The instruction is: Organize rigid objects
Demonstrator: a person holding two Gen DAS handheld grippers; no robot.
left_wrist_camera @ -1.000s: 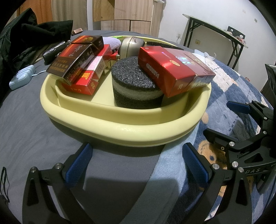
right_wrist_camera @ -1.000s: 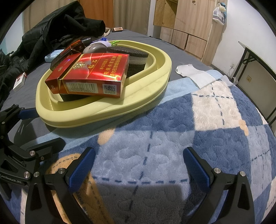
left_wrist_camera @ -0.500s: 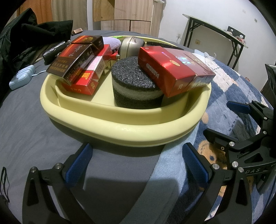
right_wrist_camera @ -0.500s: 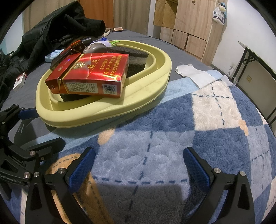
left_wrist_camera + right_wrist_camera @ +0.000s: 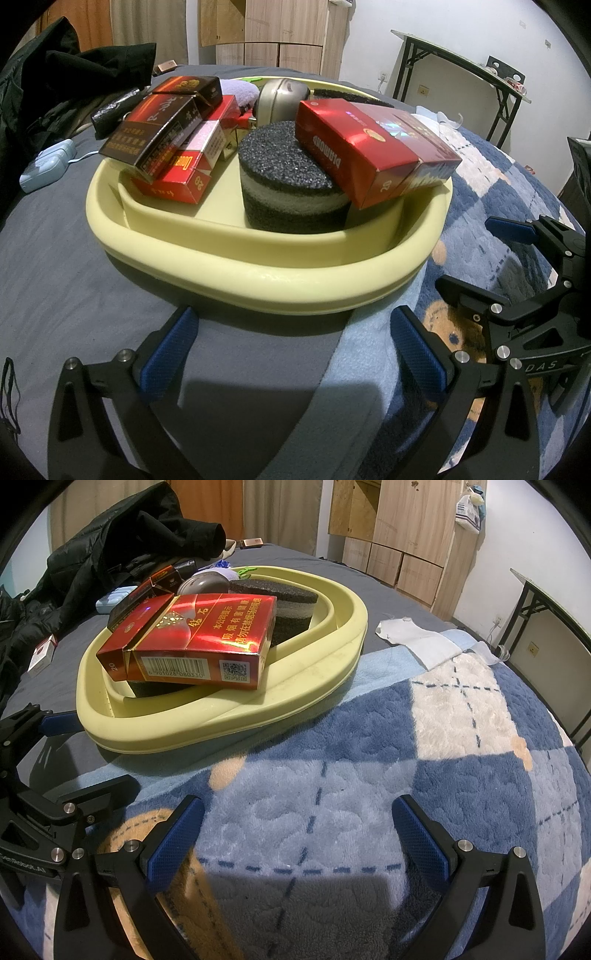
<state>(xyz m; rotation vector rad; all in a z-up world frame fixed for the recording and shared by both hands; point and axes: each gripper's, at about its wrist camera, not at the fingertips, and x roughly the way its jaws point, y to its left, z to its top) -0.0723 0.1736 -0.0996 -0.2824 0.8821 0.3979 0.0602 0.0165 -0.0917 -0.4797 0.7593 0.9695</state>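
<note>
Yellow tray (image 5: 258, 273) at frame centre holds red packs (image 5: 365, 155), a sponge (image 5: 288, 184) and a partly hidden metal object (image 5: 280, 98). It rests on a grey bed (image 5: 55, 258) beside a blue blanket (image 5: 369, 775). Left gripper (image 5: 291, 354) and right gripper (image 5: 295, 838) hover near the tray's rim, jaws wide apart, holding nothing.

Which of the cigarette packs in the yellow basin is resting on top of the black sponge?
The bright red Diamond pack, on the right side of the yellow basin. It leans tilted on the round black sponge, while the other packs are stacked together on the basin's left.
</note>
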